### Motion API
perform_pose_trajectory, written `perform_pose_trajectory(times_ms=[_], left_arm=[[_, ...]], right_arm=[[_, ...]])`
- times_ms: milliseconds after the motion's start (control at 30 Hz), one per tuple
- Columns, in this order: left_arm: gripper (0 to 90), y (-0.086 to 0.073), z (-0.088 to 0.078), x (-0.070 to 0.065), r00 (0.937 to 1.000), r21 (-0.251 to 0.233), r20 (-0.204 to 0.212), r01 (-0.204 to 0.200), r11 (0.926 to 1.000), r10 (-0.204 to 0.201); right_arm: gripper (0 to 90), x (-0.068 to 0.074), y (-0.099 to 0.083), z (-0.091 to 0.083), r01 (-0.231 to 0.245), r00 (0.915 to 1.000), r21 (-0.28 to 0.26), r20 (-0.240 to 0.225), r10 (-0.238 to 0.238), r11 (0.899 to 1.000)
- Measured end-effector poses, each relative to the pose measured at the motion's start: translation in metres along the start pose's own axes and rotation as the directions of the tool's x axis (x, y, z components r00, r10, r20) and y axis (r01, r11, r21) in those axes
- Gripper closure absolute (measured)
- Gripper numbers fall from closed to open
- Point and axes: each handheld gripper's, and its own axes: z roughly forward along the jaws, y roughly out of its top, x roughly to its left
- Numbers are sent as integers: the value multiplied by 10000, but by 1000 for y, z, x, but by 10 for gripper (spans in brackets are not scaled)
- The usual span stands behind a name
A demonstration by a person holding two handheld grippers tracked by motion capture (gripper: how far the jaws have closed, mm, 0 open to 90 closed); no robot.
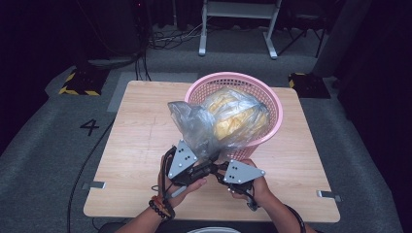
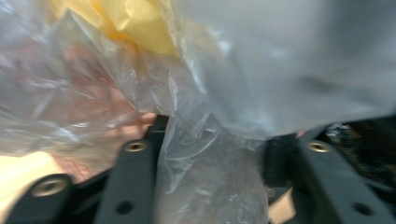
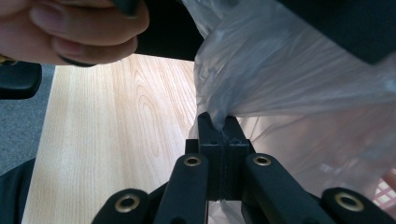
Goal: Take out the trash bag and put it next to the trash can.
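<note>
The clear plastic bag [image 1: 221, 121] (yellow stuff inside) sits in the pink basket [image 1: 272, 99] on the tabletop [image 1: 141, 136]. Right tool [image 3: 219, 123] pinches its edge to anchor it; left tool [image 2: 210, 154], jaws apart, straddles loose film, probably regripping.

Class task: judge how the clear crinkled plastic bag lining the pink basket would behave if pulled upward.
The clear crinkled plastic bag is probably floppy, given its loose folds. Its thin film bunches between pinching fingers, so it looks stretchy and possibly slippery.
</note>
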Motion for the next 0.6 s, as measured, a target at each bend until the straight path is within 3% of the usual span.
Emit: perform_pose_trajectory(times_ms=[33, 133, 200, 300, 400, 500, 600], left_arm=[[736, -1, -3, 1, 9995, -155, 182, -247, 9996, 250], [833, -2, -8, 4, 9985, -418, 342, -406, 9983, 421], [851, -1, -12, 7, 9972, -580, 530, -501, 9971, 532], [860, 1, -20, 14, 9931, -888, 706, -874, 9922, 938], [839, 4, -25, 17, 9891, -852, 836, -1144, 9898, 1215], [809, 11, -36, 21, 9811, -981, 781, -1690, 9807, 1769], [854, 14, -41, 24, 9815, -1019, 779, -1668, 9807, 1750]], right_arm=[[879, 0, -1, -3, -15, 10000, -102, -16, 15, 9999], [812, -1, -4, -7, -78, 10000, -235, 41, 79, 9997], [754, -2, -11, -15, -326, 9994, -581, -157, 317, 9978], [592, -5, -18, -22, -562, 9983, -829, -166, 550, 9950], [551, -8, -25, -29, -749, 9968, -1011, -364, 715, 9921], [520, -11, -31, -37, -830, 9957, -1110, -499, 779, 9903], [505, -12, -34, -42, -964, 9936, -1202, -699, 884, 9881]])
